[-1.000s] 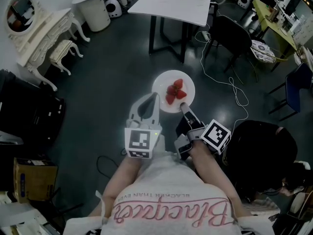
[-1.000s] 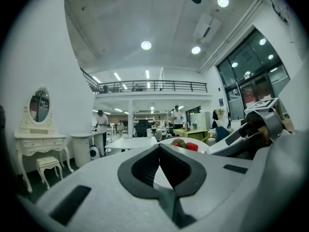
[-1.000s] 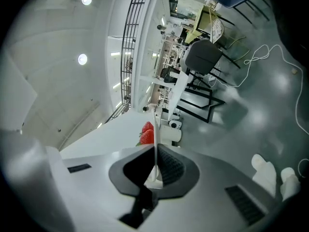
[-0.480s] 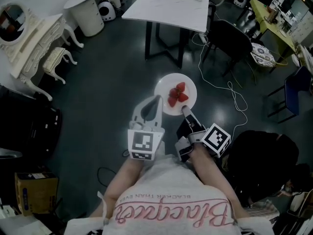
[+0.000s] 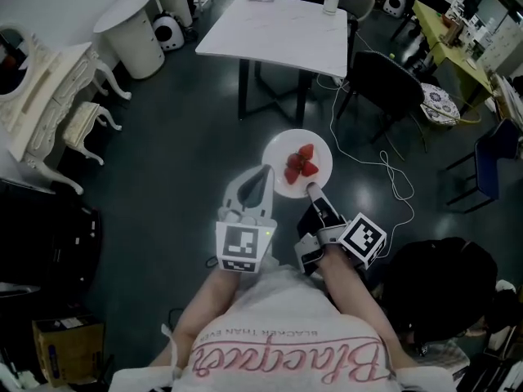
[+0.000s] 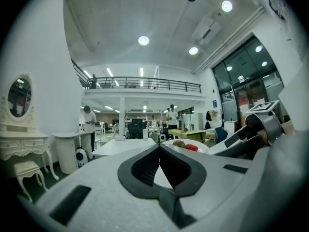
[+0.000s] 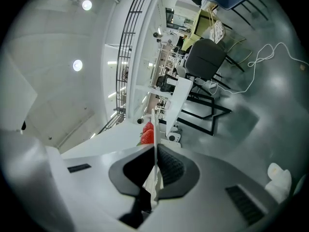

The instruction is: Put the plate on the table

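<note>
Right tool [image 5: 310, 189] is clamped onto the near rim of the plate [image 5: 280, 148]. In the right gripper view the plate runs edge-on straight between the jaws, so it's a thin pinch on the lip and nothing more. I'm keeping it roughly level because there are strawberries [image 5: 301, 163] loose on top, and they'd roll off if it tipped.

Left tool [image 5: 262, 172] is closed with nothing in it. Its tip sits just beside the plate's left edge, I'd guess as a backup steadier, since a one-sided rim grip wants to sag.

The plate is up in the air over the dark floor, around the middle of the head view and just above both tools. The white bench [image 5: 274, 23] is at the top centre of the frame, well apart from the plate, so the carry isn't done and the set-down is yet to come.
</note>
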`<state>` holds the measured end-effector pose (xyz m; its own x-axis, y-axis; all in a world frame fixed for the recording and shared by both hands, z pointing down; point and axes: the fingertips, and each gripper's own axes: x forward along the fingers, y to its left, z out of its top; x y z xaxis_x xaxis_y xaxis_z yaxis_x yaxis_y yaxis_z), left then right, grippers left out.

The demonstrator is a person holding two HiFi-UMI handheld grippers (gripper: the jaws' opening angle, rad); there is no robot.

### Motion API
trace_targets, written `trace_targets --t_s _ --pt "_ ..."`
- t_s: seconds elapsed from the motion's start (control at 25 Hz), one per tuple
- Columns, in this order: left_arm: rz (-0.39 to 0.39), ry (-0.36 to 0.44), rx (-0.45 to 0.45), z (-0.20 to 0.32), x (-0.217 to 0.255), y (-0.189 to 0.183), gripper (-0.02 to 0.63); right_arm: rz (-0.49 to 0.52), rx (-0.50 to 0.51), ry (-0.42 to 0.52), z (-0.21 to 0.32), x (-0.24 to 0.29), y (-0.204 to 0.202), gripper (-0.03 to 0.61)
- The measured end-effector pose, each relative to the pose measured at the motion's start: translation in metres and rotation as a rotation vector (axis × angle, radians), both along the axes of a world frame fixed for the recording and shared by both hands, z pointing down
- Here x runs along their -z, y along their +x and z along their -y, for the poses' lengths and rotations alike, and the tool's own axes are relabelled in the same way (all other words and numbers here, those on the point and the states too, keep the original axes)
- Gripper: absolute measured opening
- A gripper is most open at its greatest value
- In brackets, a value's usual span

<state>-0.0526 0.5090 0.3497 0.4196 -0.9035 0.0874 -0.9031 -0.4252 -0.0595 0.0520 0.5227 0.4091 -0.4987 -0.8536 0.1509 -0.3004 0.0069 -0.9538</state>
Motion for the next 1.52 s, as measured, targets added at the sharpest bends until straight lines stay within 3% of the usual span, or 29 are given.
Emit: trace_targets --t_s 0.28,0.44,0.84,1.08,1.52 --pt "0.001 0.017 -0.026 0.049 0.002 -0.014 0.003 0.038 -0.026 0.047 0.056 0.013 -0.016 0.014" --pt "-0.009 0.024 -0.032 0.069 0.003 -0.018 0.003 0.024 -0.033 0.015 0.073 0.009 -0.021 0.014" --pt "0.002 -0.008 -0.027 0.089 -0.03 -0.018 0.003 0.049 -0.021 0.024 0.09 -0.009 -0.023 0.014" --pt "0.003 -0.017 0.0 0.146 -0.018 -0.032 0.003 0.039 -0.019 0.013 0.142 -0.003 -0.034 0.014" --pt "0.005 -0.03 0.022 0.246 -0.025 -0.015 0.003 0.058 -0.002 0.011 0.249 -0.008 -0.017 0.014"
